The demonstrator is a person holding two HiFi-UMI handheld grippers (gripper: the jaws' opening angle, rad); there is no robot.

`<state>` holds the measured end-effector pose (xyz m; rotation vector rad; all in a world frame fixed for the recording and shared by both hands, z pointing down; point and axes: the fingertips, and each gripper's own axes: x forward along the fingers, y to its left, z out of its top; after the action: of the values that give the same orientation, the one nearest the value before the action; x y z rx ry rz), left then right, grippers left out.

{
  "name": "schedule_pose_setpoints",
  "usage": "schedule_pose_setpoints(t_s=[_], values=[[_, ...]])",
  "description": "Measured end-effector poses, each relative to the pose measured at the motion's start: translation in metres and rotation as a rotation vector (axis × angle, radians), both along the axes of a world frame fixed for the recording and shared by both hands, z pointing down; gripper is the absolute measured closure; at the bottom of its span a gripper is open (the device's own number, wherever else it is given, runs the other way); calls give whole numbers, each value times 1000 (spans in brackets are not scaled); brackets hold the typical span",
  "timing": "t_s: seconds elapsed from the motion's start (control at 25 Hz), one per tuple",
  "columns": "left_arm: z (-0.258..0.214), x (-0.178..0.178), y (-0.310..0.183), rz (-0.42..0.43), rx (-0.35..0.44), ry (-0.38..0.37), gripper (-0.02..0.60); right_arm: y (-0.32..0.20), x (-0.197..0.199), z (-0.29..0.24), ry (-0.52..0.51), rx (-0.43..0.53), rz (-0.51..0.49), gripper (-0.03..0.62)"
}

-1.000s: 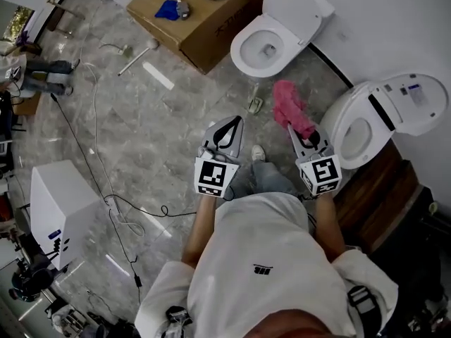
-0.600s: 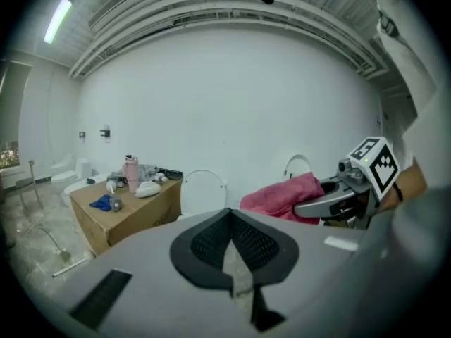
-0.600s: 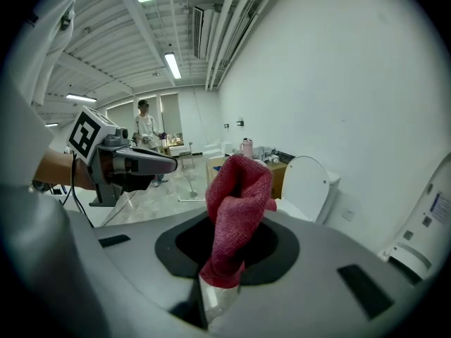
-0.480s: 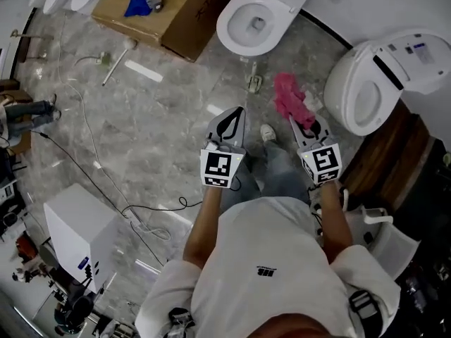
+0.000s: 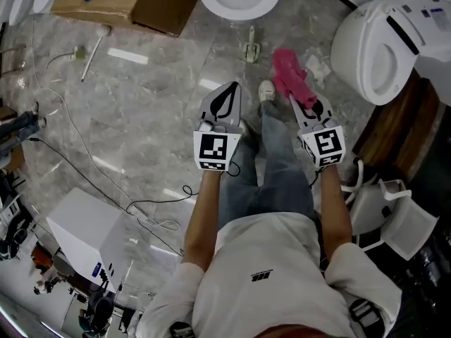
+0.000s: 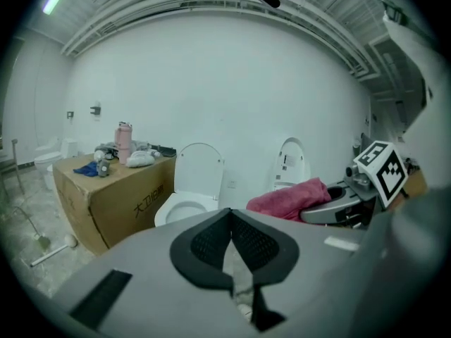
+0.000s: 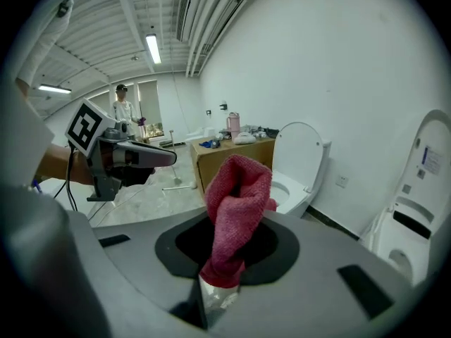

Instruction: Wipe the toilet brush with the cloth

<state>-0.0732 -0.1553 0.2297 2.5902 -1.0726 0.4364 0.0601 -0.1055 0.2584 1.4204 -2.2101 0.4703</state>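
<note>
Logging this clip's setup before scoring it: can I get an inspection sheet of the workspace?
Surface: grey marble floor.
Job's things: pink cloth, held off the floor; white long-handled tool, possibly the toilet brush, lies on the floor, untouched.
Clutter: small item on the floor near the far toilet.
Grippers: left gripper shut, empty; right gripper shut on the cloth.
Cables: black cable trails across the floor.
Surroundings: far toilet, near toilet, cardboard box, white unit.

You wear a white T-shirt (image 5: 282, 252) with a small black logo (image 5: 262, 276) at the frame's bottom, blue-grey jeans (image 5: 275, 174) and a white shoe (image 5: 266, 90). Your left gripper (image 5: 230, 87) and right gripper (image 5: 294, 103) are grey and black-padded, each bearing a black-and-white marker cube (image 5: 213, 151).
</note>
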Motion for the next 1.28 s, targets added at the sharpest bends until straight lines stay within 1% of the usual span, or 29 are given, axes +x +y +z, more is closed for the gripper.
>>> schedule_pose_setpoints(t_s=[0.2, 0.48, 0.68, 0.88, 1.08, 1.28], values=[[81, 5, -13, 18, 3, 17, 572, -15, 4, 82, 18, 4, -27, 531], [196, 13, -42, 23, -16, 3, 572, -42, 7, 183, 11, 7, -72, 531], [271, 20, -53, 64, -9, -12, 572, -56, 25, 256, 20, 14, -73, 531], [347, 29, -63, 68, 0, 19, 572, -73, 42, 339, 25, 34, -73, 531], [412, 39, -70, 85, 25, 16, 571, -79, 44, 410, 22, 52, -73, 531], [459, 45, -78, 112, 47, 13, 572, -83, 38, 456, 37, 75, -99, 531]])
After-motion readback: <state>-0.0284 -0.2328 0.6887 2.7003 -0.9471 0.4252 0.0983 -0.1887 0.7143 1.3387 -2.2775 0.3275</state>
